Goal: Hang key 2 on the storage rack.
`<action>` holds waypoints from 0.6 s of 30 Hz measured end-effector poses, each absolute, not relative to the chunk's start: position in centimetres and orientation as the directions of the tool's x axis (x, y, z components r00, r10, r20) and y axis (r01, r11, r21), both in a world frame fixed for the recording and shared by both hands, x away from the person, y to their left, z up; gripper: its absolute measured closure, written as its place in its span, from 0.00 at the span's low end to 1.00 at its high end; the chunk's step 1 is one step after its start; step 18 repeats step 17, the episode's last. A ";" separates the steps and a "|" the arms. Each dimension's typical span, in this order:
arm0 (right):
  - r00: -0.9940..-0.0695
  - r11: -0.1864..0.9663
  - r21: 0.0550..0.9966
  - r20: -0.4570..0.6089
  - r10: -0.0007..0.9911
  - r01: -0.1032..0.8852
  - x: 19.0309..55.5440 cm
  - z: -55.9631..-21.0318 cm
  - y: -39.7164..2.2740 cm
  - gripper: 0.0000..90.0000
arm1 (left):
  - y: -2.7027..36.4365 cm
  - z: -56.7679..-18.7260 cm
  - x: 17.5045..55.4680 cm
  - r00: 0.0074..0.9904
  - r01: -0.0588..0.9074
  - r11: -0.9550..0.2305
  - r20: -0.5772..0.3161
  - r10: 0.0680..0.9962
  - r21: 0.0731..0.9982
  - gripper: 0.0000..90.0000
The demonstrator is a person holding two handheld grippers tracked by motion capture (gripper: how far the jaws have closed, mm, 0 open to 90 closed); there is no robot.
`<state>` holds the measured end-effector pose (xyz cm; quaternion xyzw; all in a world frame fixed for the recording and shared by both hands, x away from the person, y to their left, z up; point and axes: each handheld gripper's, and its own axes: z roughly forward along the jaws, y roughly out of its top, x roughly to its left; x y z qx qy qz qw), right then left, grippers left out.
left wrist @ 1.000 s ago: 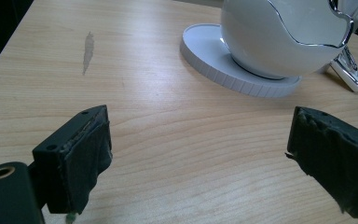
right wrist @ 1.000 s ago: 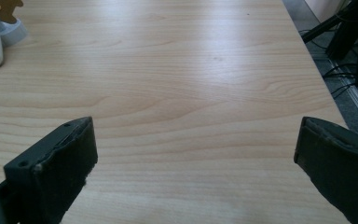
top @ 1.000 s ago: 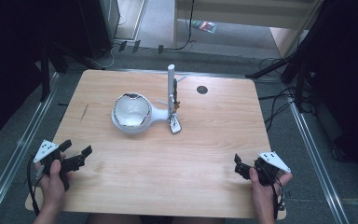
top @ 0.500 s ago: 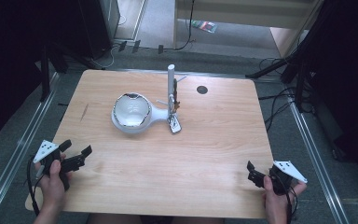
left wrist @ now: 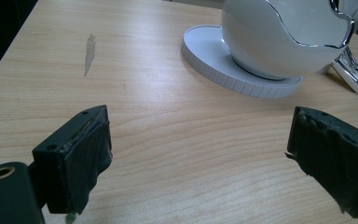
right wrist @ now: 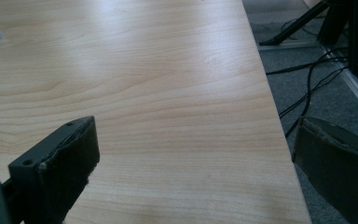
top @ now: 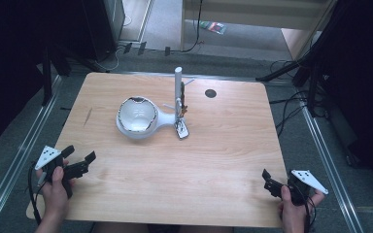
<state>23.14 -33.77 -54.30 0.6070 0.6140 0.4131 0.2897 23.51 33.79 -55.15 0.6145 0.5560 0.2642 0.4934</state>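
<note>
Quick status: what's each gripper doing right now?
Left gripper: open, holding nothing.
Right gripper: open, holding nothing.

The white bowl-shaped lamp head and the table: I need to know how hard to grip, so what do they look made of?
The lamp head looks like glossy white plastic or ceramic, with sharp highlights and a chrome-like rim. The table shows matte pale wood grain, possibly laminate.

Wood table (top: 213, 179) w/ grey scuff (left wrist: 89, 52) & black grommet hole (top: 211, 93); cables (top: 291, 104) on grey floor (top: 14, 145).
</note>
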 end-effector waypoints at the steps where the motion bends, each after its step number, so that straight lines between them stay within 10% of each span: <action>1: -0.091 -0.086 0.855 0.153 0.984 0.511 23.2 -54.4 -33.8 0.01 | 33.8 -55.2 23.5 0.241 0.420 0.106 -0.223 0.945 0.901 0.08; 18: -0.082 -0.088 0.842 0.154 0.985 0.532 23.6 -54.7 -33.4 0.04 | 33.6 -55.1 23.7 0.248 0.435 0.078 -0.202 0.947 0.897 0.08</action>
